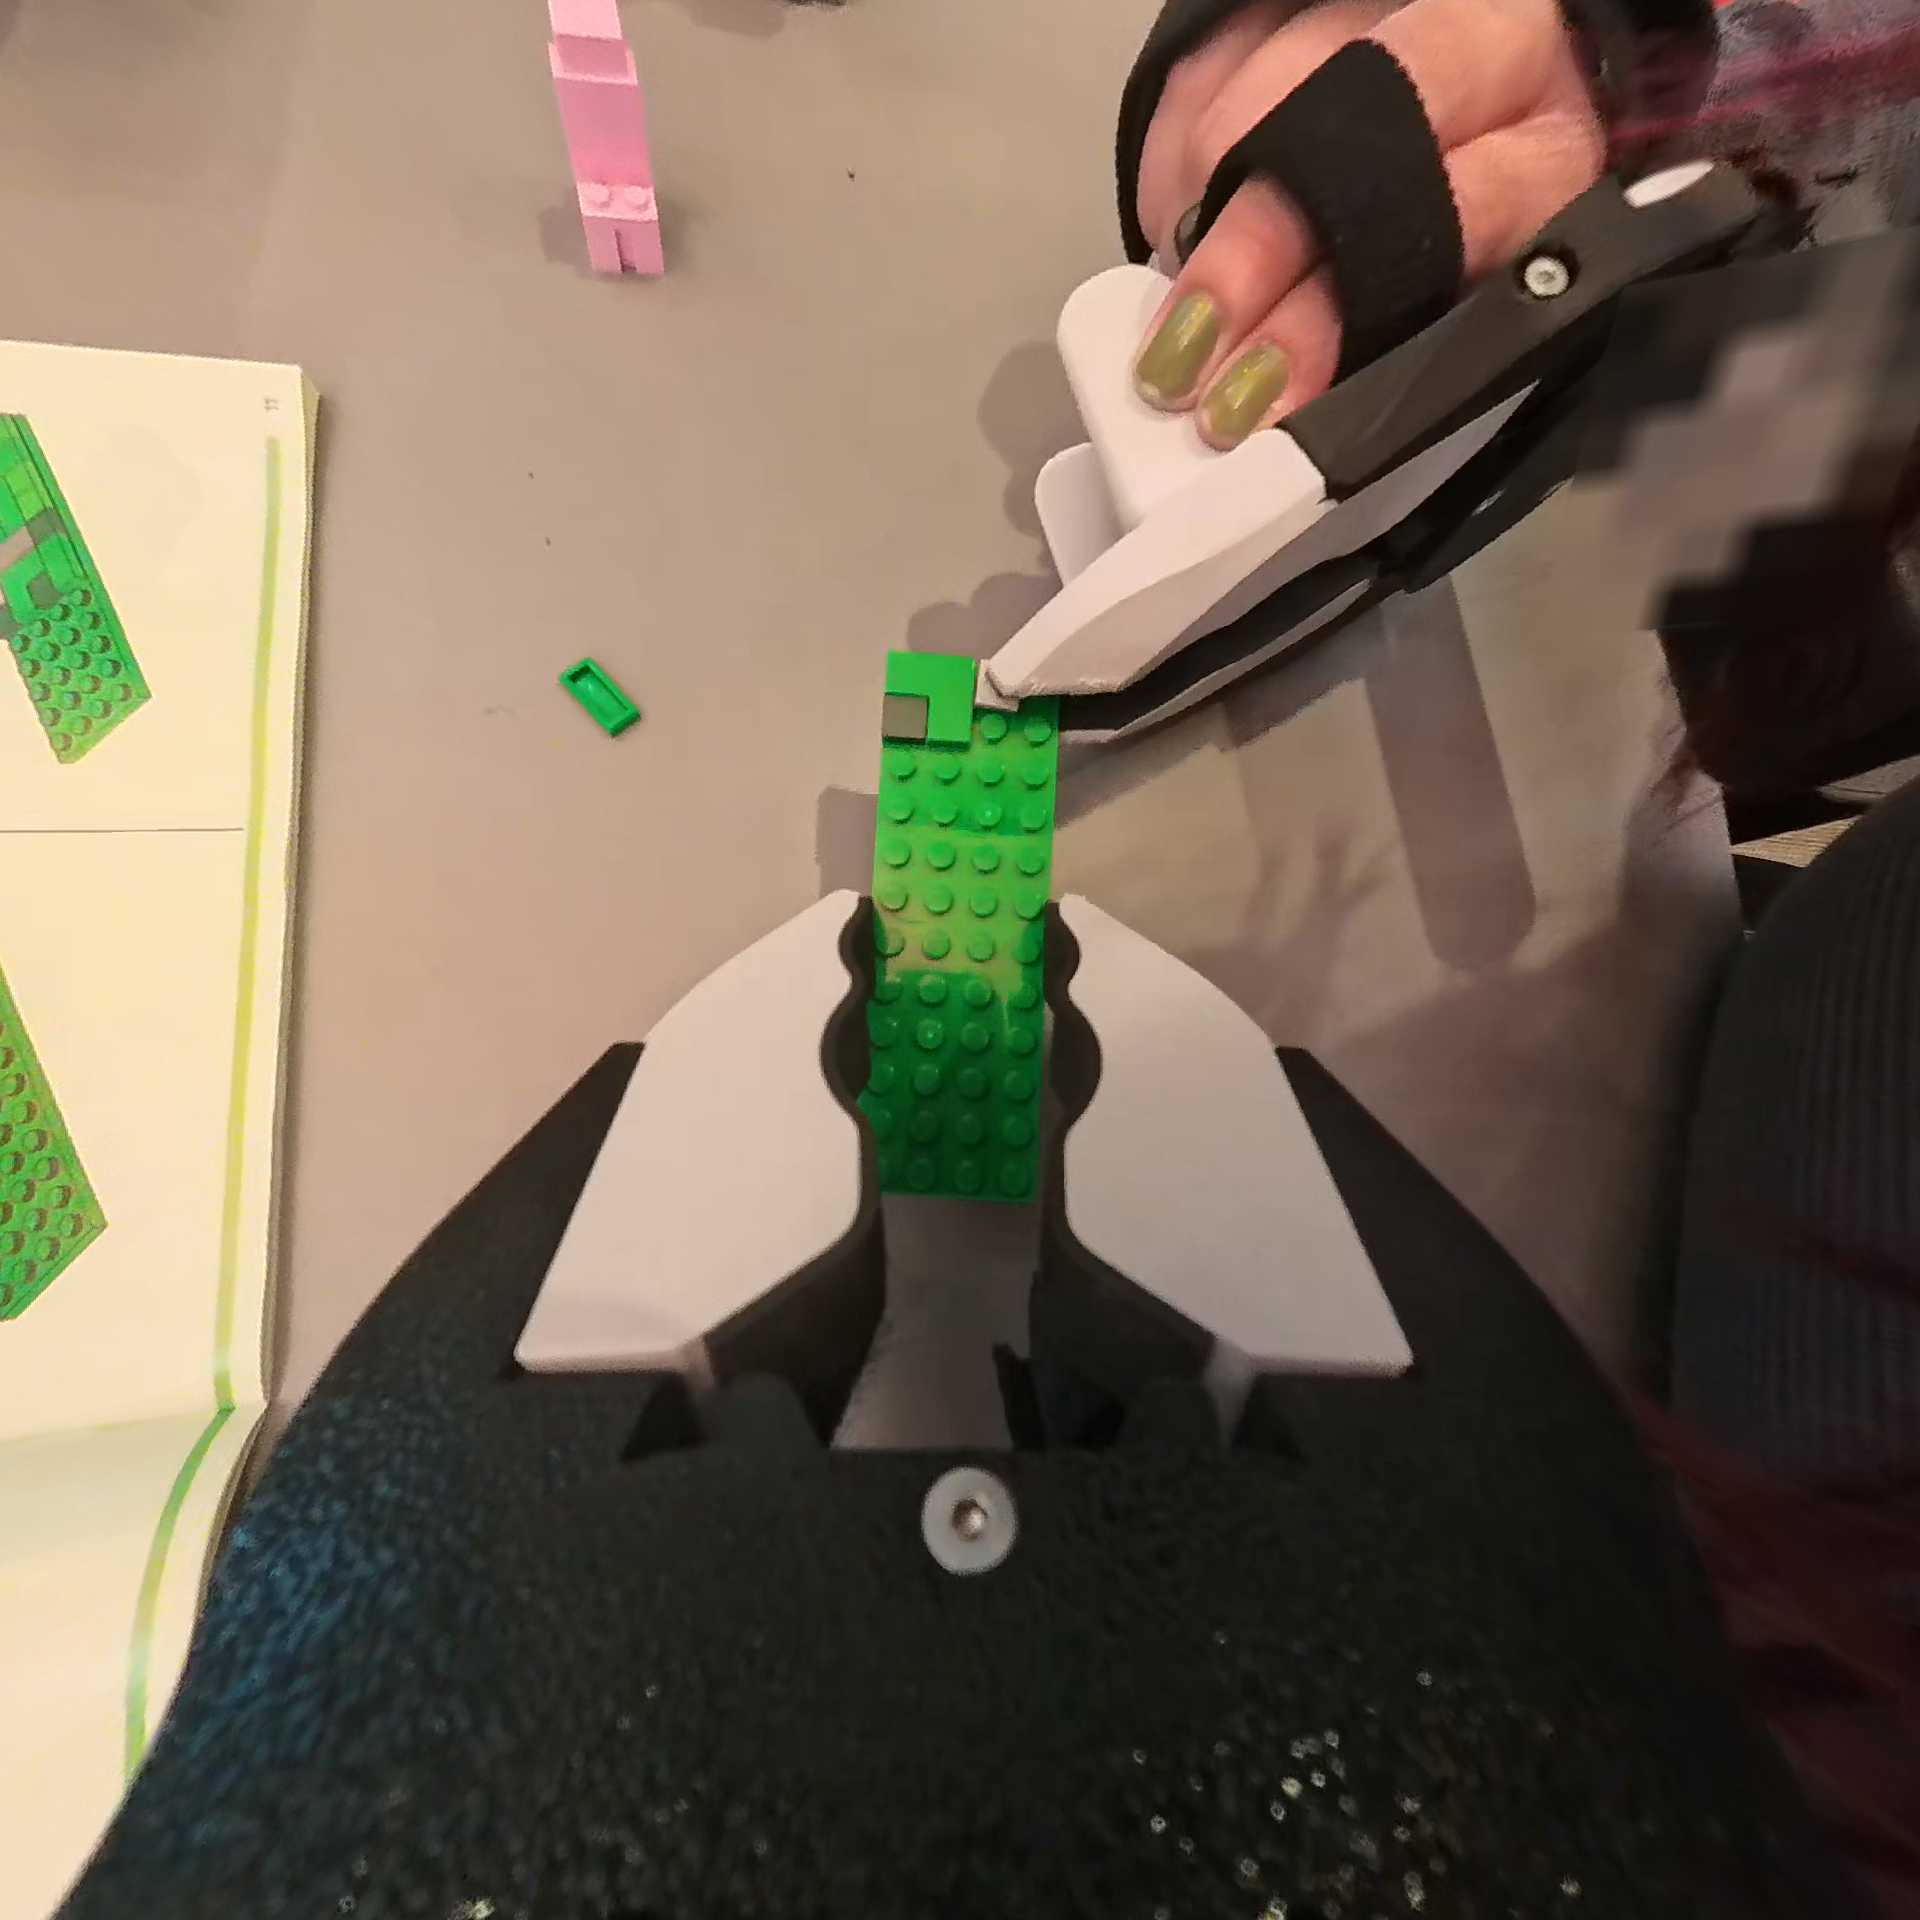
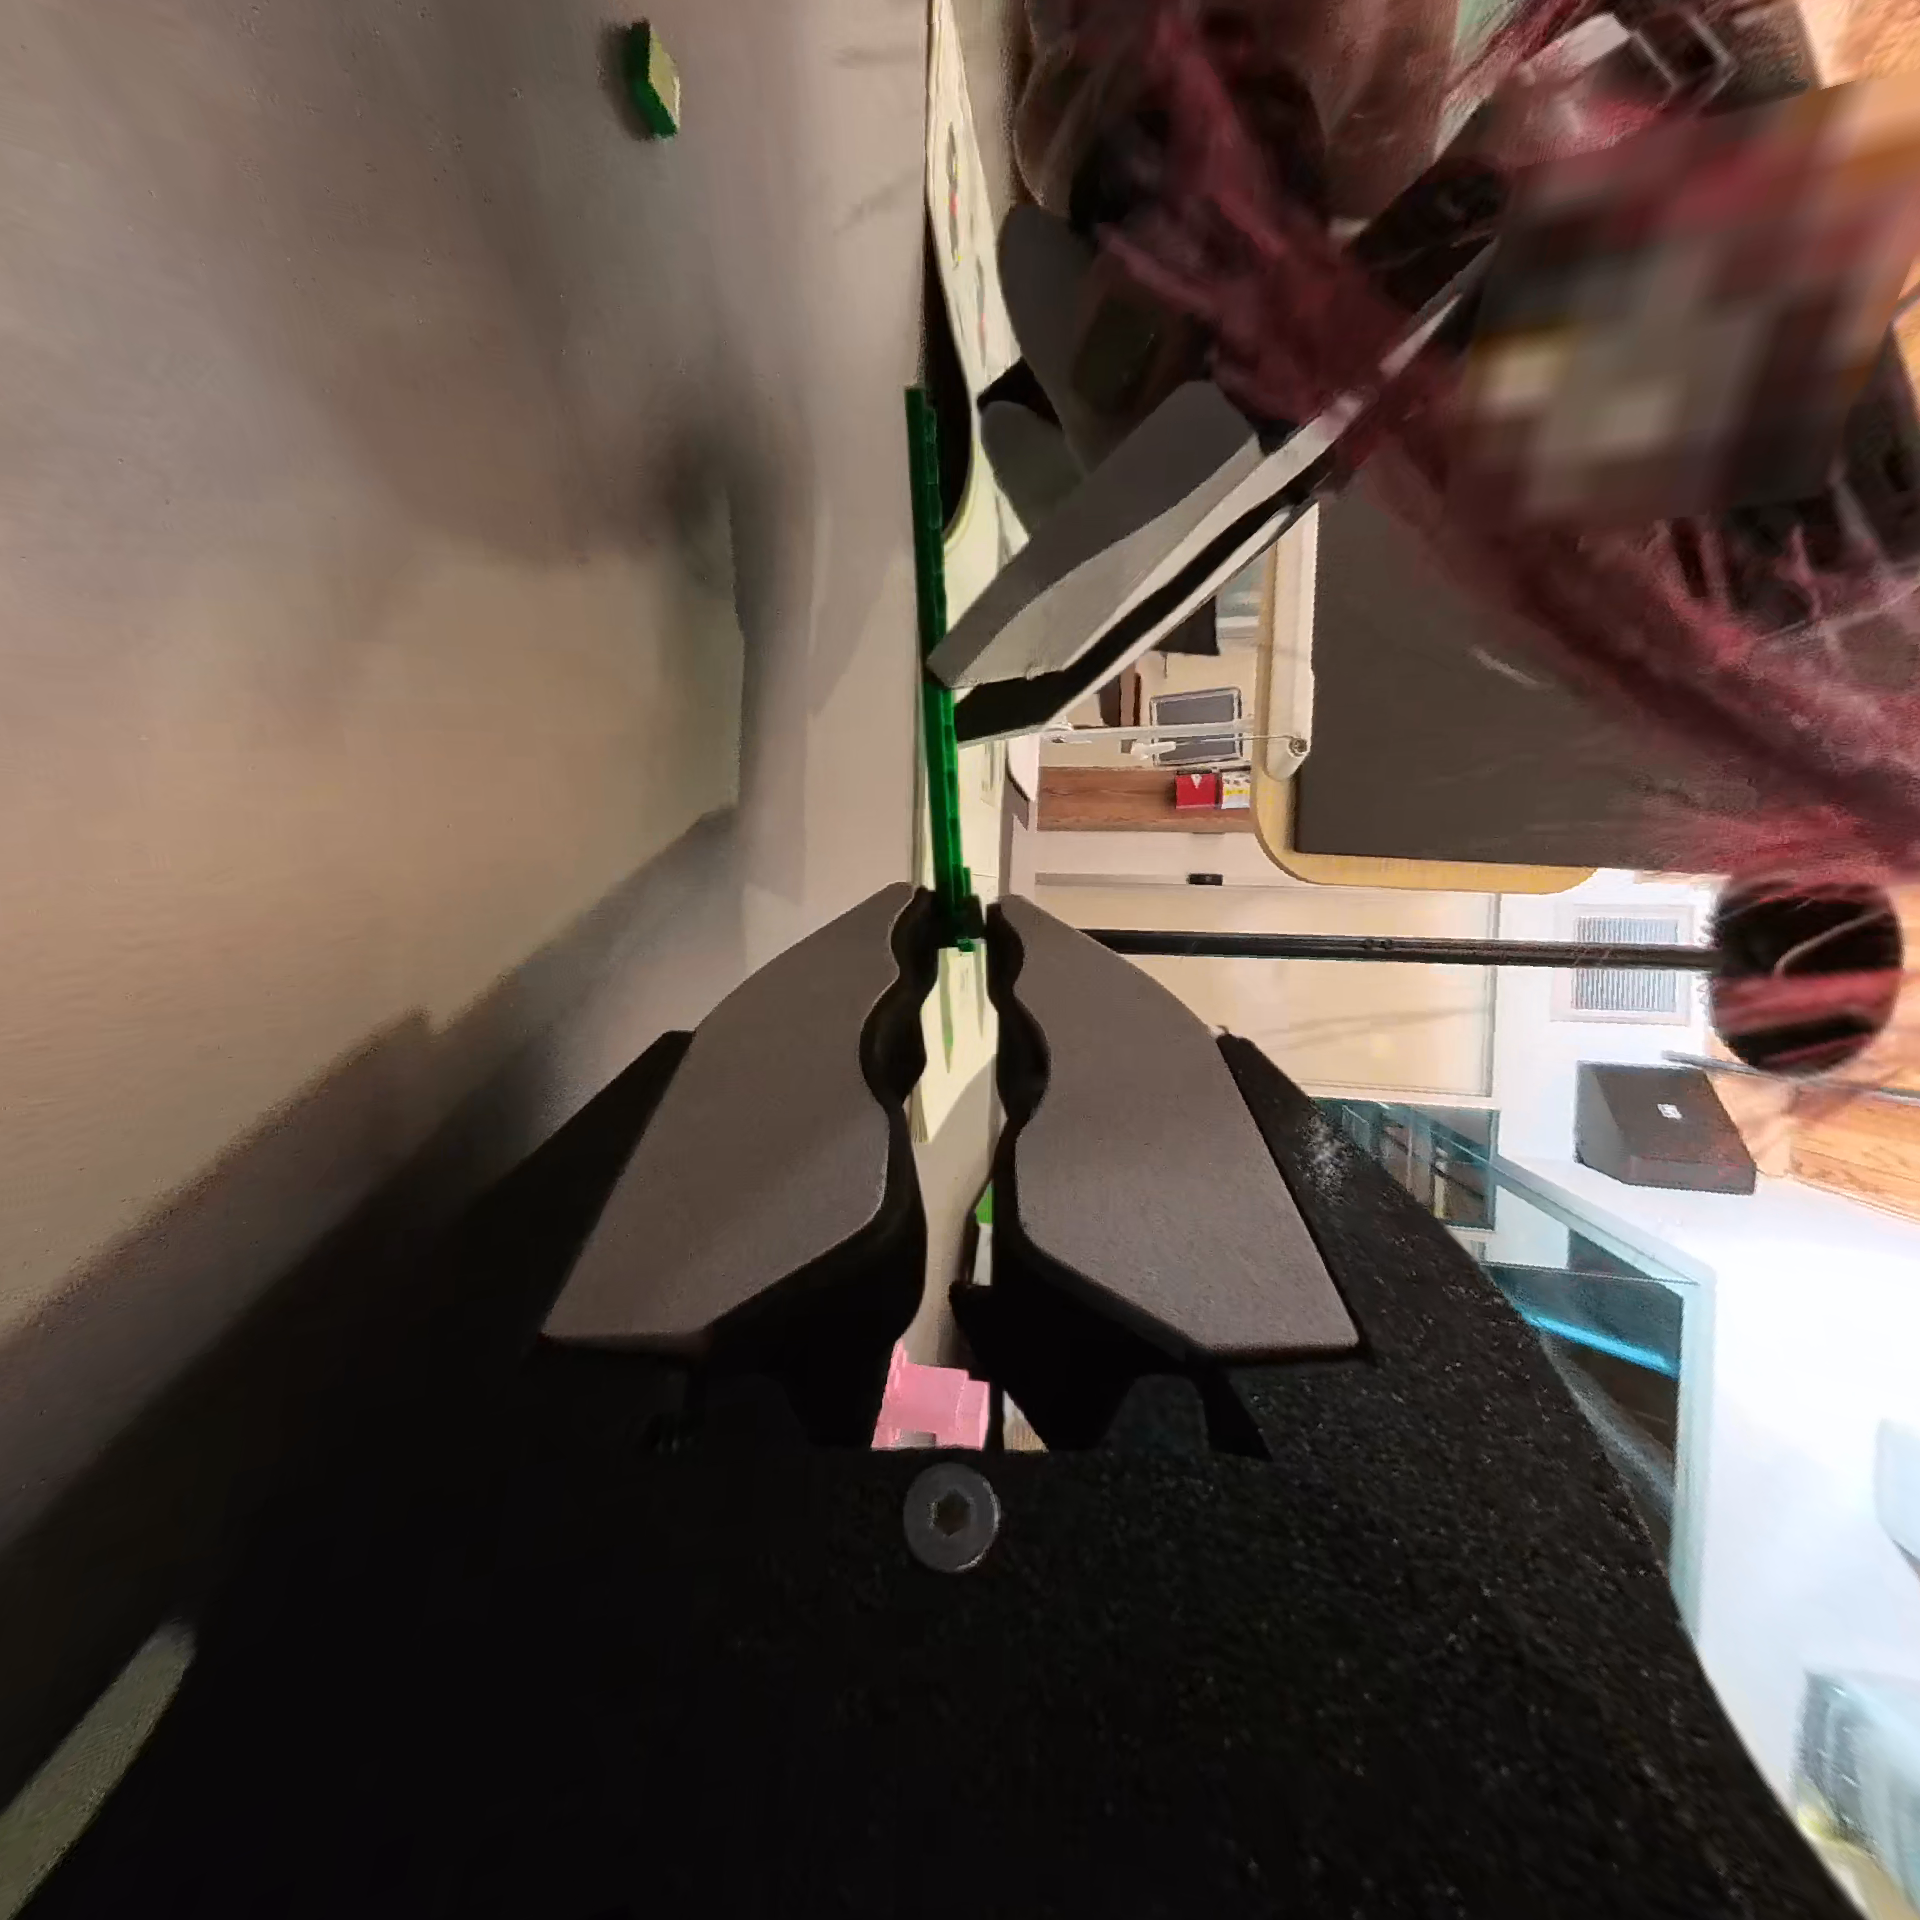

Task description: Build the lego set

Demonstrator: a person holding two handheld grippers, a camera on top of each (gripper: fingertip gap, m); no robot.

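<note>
left gripper (image 1: 961, 935) clamps green baseplate (image 1: 961, 883) – steadies it | right gripper (image 1: 997, 691) pinches small pale tile (image 1: 985, 694), seating it at far corner – beside flat tiles (image 1: 930, 707)

We see a gray table (image 1: 727, 436). On it lies an open paper book (image 1: 135, 831) with green pictures at the left. A small green piece (image 1: 598, 697) lies near it. A pink block shape (image 1: 608, 156) rests farther away.
</note>
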